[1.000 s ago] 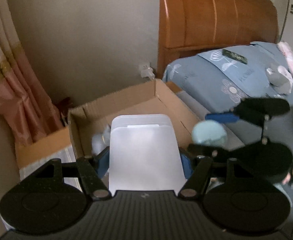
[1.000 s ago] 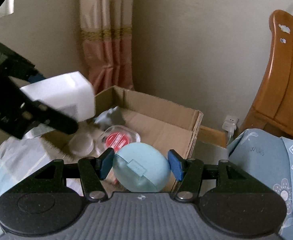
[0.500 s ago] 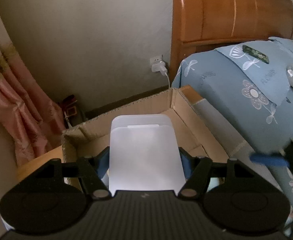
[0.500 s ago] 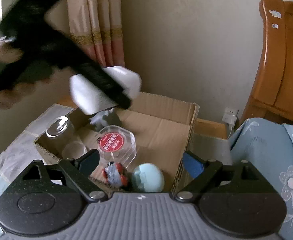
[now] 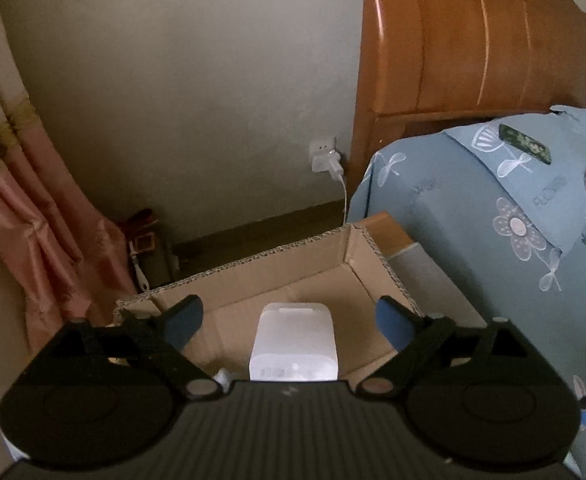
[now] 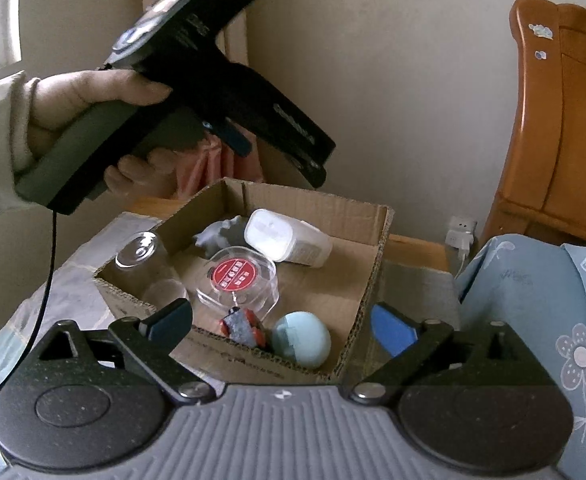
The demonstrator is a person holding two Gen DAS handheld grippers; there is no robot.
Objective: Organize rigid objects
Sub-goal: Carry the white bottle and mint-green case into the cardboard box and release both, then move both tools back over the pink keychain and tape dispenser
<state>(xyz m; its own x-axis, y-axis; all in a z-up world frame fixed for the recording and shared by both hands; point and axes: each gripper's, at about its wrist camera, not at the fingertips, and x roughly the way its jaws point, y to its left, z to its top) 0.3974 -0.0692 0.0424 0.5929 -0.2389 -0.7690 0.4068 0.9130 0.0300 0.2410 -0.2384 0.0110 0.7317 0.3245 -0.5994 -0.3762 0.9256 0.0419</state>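
Cardboard box (image 6: 377,248): white container (image 6: 289,240) at far wall, blue egg-shaped case (image 6: 302,339) in near right corner. Left gripper (image 5: 289,318) and right gripper (image 6: 283,320): fingers opening wide, nothing between. Step: release. Next, likely: fetch another rigid item.

Your cardboard box (image 6: 373,264) sits on the worktop (image 6: 65,292), with the bed (image 6: 533,292) to its right.

Inside the box, the white container (image 6: 289,240) lies toward the back, the round lidded jar (image 6: 239,280) in front of it, the glass cup (image 6: 141,256) at the left wall, and the egg-shaped case (image 6: 301,338) in the near right corner, just right of the small toy (image 6: 243,326).
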